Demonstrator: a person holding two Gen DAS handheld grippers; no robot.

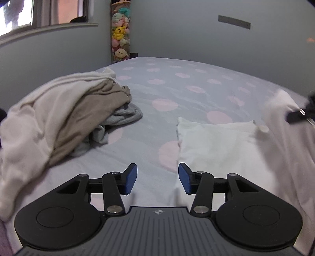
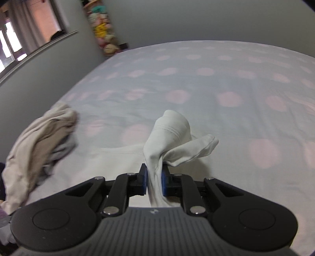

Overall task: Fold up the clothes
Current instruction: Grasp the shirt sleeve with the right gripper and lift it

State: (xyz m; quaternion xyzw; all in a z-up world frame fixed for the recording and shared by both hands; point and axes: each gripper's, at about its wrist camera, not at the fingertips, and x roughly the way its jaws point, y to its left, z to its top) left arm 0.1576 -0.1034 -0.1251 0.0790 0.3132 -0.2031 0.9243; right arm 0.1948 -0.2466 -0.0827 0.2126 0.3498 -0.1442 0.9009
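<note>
A white garment lies partly flat on the bed, right of centre in the left wrist view. My left gripper is open and empty, low over the bed at the garment's near left edge. My right gripper is shut on a bunched part of the white garment and holds it lifted above the bed. The right gripper also shows at the far right edge of the left wrist view, with white cloth hanging from it. A pile of unfolded clothes, cream, tan and grey, lies at the left.
The bed has a pale sheet with pink dots. Grey walls close it in at the back and left. A window is upper left. A tall column of plush toys stands in the far corner. The clothes pile also shows at the left of the right wrist view.
</note>
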